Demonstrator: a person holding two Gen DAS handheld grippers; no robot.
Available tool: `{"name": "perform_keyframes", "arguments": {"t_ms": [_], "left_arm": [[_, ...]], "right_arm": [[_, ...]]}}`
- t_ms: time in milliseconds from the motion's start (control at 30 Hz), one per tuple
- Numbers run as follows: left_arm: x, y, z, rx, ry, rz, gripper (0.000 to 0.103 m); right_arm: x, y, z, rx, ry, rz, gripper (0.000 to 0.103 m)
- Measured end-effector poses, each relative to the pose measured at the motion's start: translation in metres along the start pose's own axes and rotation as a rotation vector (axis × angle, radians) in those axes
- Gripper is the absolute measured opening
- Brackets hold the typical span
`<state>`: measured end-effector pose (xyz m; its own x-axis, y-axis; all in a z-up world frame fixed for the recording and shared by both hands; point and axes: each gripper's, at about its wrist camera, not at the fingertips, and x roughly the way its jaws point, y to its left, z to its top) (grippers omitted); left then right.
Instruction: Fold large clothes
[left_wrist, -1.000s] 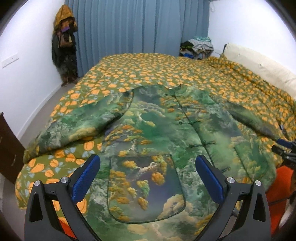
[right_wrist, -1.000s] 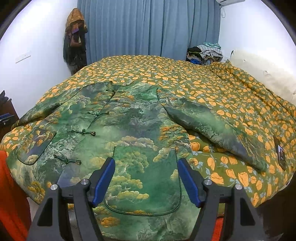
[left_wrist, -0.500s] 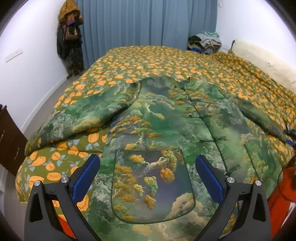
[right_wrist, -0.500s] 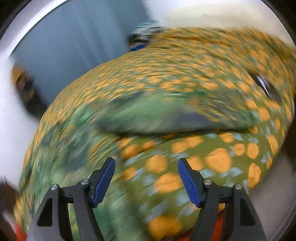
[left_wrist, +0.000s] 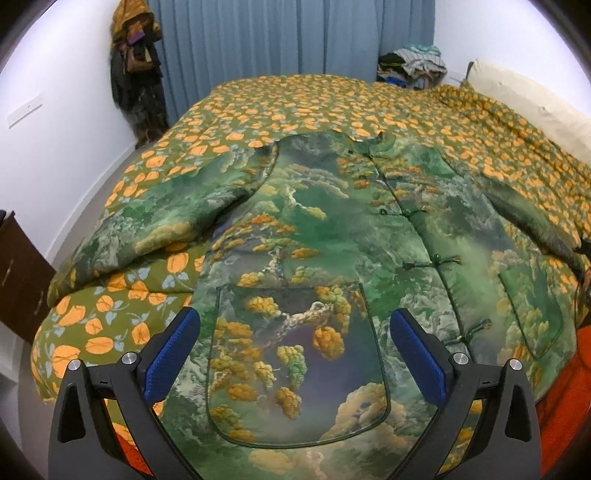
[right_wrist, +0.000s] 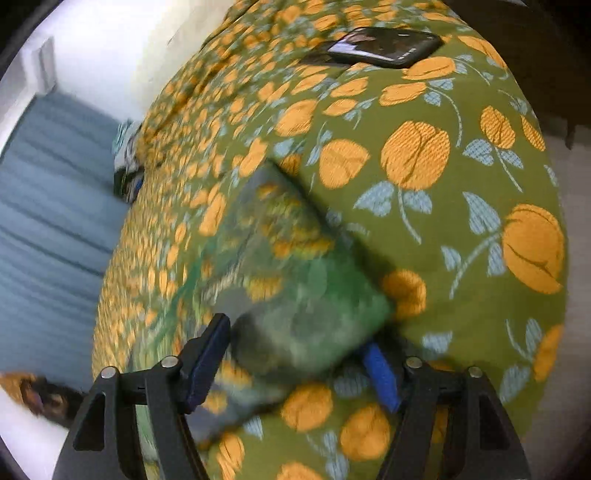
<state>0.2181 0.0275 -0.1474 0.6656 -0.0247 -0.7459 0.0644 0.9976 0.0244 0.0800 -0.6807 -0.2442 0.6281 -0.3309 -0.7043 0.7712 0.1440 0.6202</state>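
Note:
A large green padded jacket (left_wrist: 332, 229) with a landscape print lies flat and face up on the bed, both sleeves spread out. My left gripper (left_wrist: 291, 347) is open and empty, hovering above the jacket's lower left pocket. In the right wrist view, the end of the jacket's right sleeve (right_wrist: 295, 317) lies between the open fingers of my right gripper (right_wrist: 295, 358). The jaws stand wide apart around the cuff and do not pinch it. The view is tilted and blurred.
The bed carries a green quilt with orange flowers (left_wrist: 295, 99). A black phone (right_wrist: 384, 46) lies on the quilt beyond the sleeve. A pillow (left_wrist: 524, 96) is at the right. Clothes are piled (left_wrist: 413, 66) at the far corner, coats hang (left_wrist: 136, 62) at the left wall, and a dark cabinet (left_wrist: 18, 273) stands left.
My right gripper swung right and down from above the jacket's body to the cuff of the right sleeve. My left gripper shifted slightly and stays open.

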Motion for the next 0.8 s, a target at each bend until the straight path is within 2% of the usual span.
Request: {"name": "perform_keyframes", "arguments": {"t_ms": [33, 100, 167, 233, 333, 433, 500, 600, 800], "left_arm": [[0.000, -0.001, 0.000, 0.001, 0.002, 0.001, 0.102], [0.002, -0.001, 0.000, -0.001, 0.005, 0.000, 0.102], [0.002, -0.001, -0.001, -0.003, 0.005, -0.003, 0.102], [0.004, -0.001, -0.001, -0.007, 0.009, -0.009, 0.102], [0.007, -0.002, -0.002, -0.012, 0.013, -0.022, 0.102], [0.005, -0.002, -0.001, -0.019, 0.007, -0.033, 0.102], [0.003, 0.000, -0.001, -0.023, -0.001, -0.037, 0.102], [0.000, 0.004, -0.003, -0.031, -0.008, -0.032, 0.102], [0.000, 0.018, -0.004, -0.069, -0.004, -0.029, 0.102]], "right_arm": [[0.002, 0.003, 0.002, -0.012, 0.003, -0.008, 0.018], [-0.005, 0.021, 0.002, -0.094, -0.024, -0.021, 0.011], [-0.023, 0.051, -0.007, -0.247, -0.071, -0.021, 0.010], [-0.044, 0.084, -0.021, -0.400, -0.098, 0.019, 0.010], [-0.088, 0.147, -0.064, -0.670, -0.142, 0.114, 0.009], [-0.119, 0.200, -0.112, -0.872, -0.155, 0.217, 0.009], [-0.133, 0.226, -0.147, -0.961, -0.133, 0.280, 0.009], [-0.134, 0.259, -0.198, -1.029, -0.051, 0.351, 0.009], [-0.109, 0.303, -0.289, -1.101, 0.060, 0.402, 0.009]]}}
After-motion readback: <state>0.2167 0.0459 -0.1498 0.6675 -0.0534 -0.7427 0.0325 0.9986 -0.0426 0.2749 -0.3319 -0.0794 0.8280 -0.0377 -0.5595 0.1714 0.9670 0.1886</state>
